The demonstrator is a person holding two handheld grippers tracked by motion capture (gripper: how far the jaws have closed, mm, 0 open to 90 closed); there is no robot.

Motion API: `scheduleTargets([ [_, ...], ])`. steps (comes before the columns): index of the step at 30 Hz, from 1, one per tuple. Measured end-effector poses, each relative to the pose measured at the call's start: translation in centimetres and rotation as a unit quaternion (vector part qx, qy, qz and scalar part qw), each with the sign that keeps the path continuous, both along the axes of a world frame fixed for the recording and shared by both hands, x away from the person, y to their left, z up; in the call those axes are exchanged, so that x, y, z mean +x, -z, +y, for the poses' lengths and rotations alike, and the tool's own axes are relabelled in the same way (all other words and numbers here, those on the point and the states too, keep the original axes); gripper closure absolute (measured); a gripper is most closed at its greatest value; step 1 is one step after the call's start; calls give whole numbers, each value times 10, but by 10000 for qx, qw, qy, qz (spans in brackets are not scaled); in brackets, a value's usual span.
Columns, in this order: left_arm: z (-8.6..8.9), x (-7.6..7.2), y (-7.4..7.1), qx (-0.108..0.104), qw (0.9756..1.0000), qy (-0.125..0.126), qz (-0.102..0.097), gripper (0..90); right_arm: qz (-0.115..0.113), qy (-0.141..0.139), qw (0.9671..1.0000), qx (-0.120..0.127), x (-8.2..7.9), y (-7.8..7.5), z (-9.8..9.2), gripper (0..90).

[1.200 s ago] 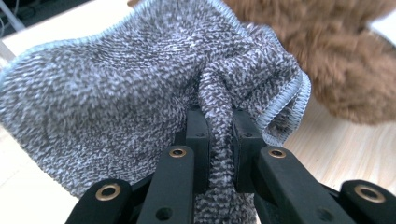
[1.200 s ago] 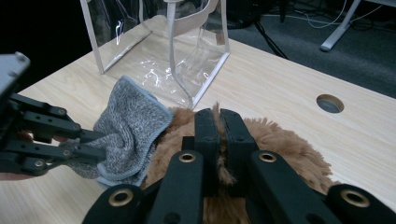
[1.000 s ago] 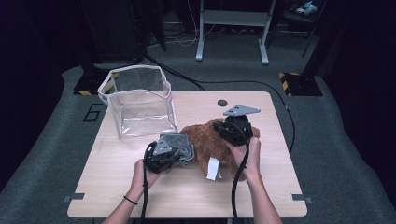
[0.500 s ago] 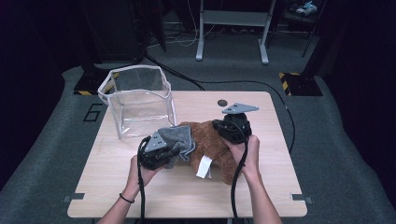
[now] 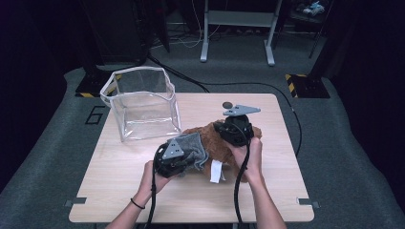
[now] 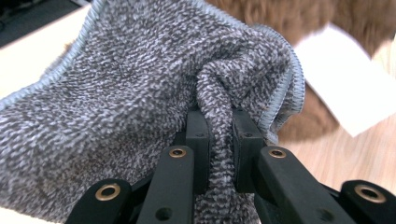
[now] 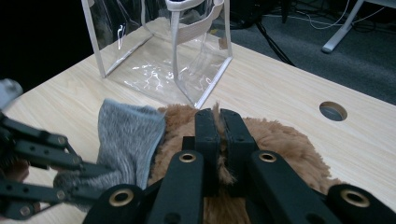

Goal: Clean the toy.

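Left gripper [image 6: 217,128] has its jaws clenched on a fold of the grey cloth [image 6: 130,88], which hangs just off the counter [image 5: 267,191] beside the brown plush toy [image 5: 210,138]. Right gripper [image 7: 219,133] is pinching the plush's fur, jaws tight together. The clear bag [image 5: 143,102] stands open beyond the left hand [image 5: 155,174], nearer that side, so the cloth looks headed forward and up over its rim.

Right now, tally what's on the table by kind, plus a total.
Grey cloth: 1
Brown furry item with white tag: 1
Clear plastic bag: 1
Hand-held grippers: 2, left hand-held gripper shut on the grey cloth, right hand-held gripper shut on the brown fur
Total: 5
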State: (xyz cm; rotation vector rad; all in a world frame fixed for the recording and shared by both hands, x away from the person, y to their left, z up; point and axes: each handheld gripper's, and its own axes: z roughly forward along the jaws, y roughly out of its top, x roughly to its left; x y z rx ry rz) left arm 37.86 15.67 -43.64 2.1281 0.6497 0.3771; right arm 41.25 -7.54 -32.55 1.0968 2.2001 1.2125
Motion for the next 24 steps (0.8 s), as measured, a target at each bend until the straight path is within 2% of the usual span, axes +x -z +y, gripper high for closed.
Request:
scheduleTargets([
  [5, -3, -1, 11, 241, 9996, 101, 147, 809, -23, 11, 10000, -3, 0, -1, 0, 870],
  [7, -4, -1, 15, 208, 9995, 71, 207, 810, -13, 32, 10000, 10, 0, -2, 0, 870],
  [12, -1, -2, 21, 322, 9989, 134, 304, 810, -1, 59, 10000, 33, 1, -3, 2, 869],
  [13, 0, -2, 21, 283, 9991, 111, 306, 810, -1, 59, 10000, 33, 1, -3, 2, 869],
  [15, 4, -4, 17, 76, 9997, 44, 231, 810, -33, 27, 10000, -2, 1, -3, 2, 869],
  [16, 7, -6, 11, 10, 9998, 24, 185, 810, -29, 68, 10000, 30, 1, -3, 2, 869],
  [17, 10, -8, 5, -170, 9998, -24, 125, 810, -29, 68, 10000, 30, 1, -3, 2, 869],
  [19, 14, -11, -11, -404, 9991, -81, -131, 810, -43, 80, 10000, 26, 2, -3, 1, 869],
  [22, 16, -14, -31, -644, 9970, -113, -411, 810, -20, 95, 9999, 46, 2, -4, 2, 869],
  [24, 14, -15, -43, -727, 9955, -98, -592, 809, -34, 55, 10000, 20, 2, -4, 6, 869],
])
